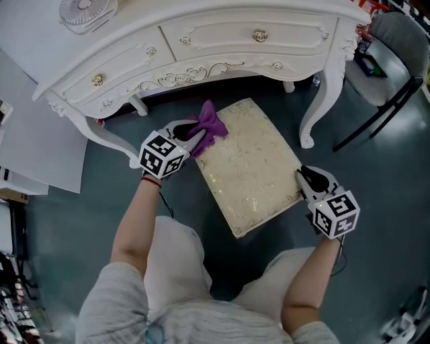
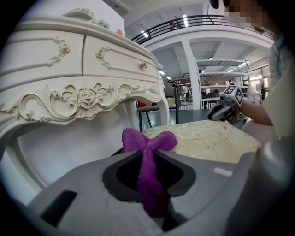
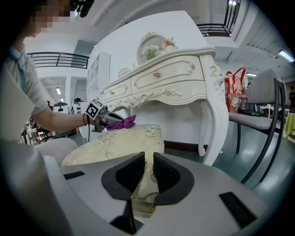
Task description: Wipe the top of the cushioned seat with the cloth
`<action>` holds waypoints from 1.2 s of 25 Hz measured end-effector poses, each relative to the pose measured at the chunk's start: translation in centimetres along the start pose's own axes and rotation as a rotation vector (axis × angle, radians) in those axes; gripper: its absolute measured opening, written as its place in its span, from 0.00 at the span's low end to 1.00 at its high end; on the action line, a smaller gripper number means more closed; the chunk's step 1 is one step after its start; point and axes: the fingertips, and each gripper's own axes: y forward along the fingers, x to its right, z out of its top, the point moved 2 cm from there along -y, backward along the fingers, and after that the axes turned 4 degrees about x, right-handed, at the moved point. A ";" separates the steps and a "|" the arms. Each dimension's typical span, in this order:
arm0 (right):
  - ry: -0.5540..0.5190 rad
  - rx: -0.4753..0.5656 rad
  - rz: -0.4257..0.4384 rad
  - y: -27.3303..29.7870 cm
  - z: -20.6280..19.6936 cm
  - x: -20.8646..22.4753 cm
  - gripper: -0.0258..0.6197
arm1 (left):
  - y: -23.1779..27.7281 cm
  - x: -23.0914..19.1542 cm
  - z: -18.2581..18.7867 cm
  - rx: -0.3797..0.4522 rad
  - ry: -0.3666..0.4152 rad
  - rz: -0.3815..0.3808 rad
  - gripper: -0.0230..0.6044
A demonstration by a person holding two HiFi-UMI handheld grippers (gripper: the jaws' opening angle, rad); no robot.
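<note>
The cushioned seat is a cream pad with a gold leaf pattern, standing in front of a white dresser. A purple cloth lies on its far left corner, bunched up, and my left gripper is shut on it. From the left gripper view the cloth runs up between the jaws and fans out over the seat. My right gripper sits at the seat's right edge. In the right gripper view its jaws stand nearly together, pinching the seat's gold-trimmed edge.
The white dresser overhangs the seat's far end; one curved leg stands just right of the seat. A fan rests on the dresser. A grey chair is at the far right. The person's knees are close behind the seat.
</note>
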 end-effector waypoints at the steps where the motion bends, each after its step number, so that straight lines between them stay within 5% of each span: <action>1: 0.001 0.000 0.001 0.0 0.0 0.0 0.13 | -0.1 0.2 0.0 0.001 0.000 -0.004 0.16; 30: 0.002 0.004 0.014 0.0 0.0 0.0 0.13 | -1.4 10.0 1.1 -0.009 0.036 -0.112 0.16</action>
